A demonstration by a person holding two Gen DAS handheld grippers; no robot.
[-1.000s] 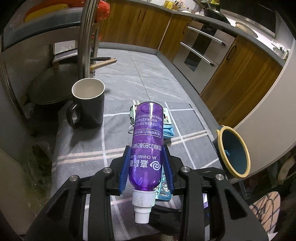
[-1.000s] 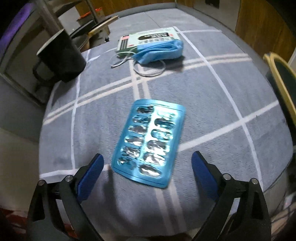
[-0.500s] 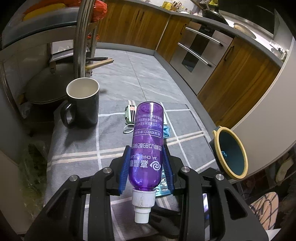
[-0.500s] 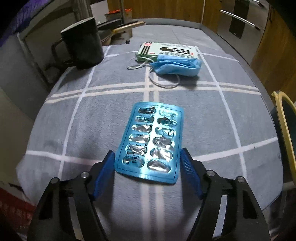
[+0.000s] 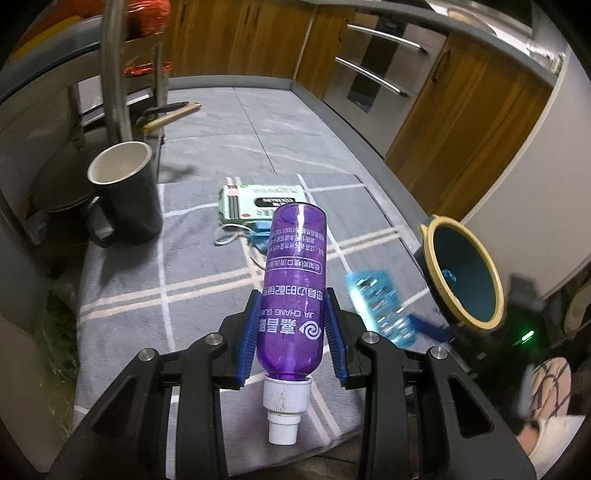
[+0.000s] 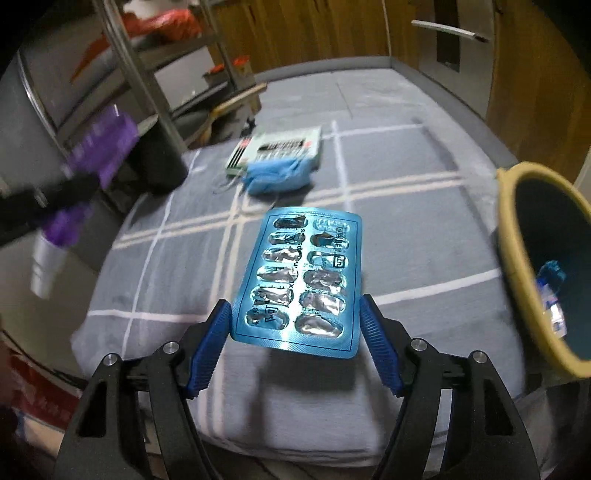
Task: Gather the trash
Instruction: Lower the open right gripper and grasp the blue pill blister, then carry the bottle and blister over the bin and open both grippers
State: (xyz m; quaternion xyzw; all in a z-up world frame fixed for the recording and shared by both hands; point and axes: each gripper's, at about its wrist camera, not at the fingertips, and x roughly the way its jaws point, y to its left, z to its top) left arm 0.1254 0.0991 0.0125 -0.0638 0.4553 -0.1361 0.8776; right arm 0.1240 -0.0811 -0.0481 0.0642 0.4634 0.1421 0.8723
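Bin [image 6: 515,258] off the counter's [image 6: 406,229] right edge: wrapper scraps inside. Mug [image 5: 125,195] at the far-left corner, contents unseen. Left hand-held gripper [image 5: 291,332] pinches purple bottle [image 5: 295,280], cap toward holder. Right hand-held gripper [image 6: 295,332] clamps blister pack [image 6: 303,280] lengthwise, lifted.

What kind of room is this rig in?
Most likely a home kitchen: wooden cabinets under a grey countertop, a built-in oven with bar handles, and a tiled floor.
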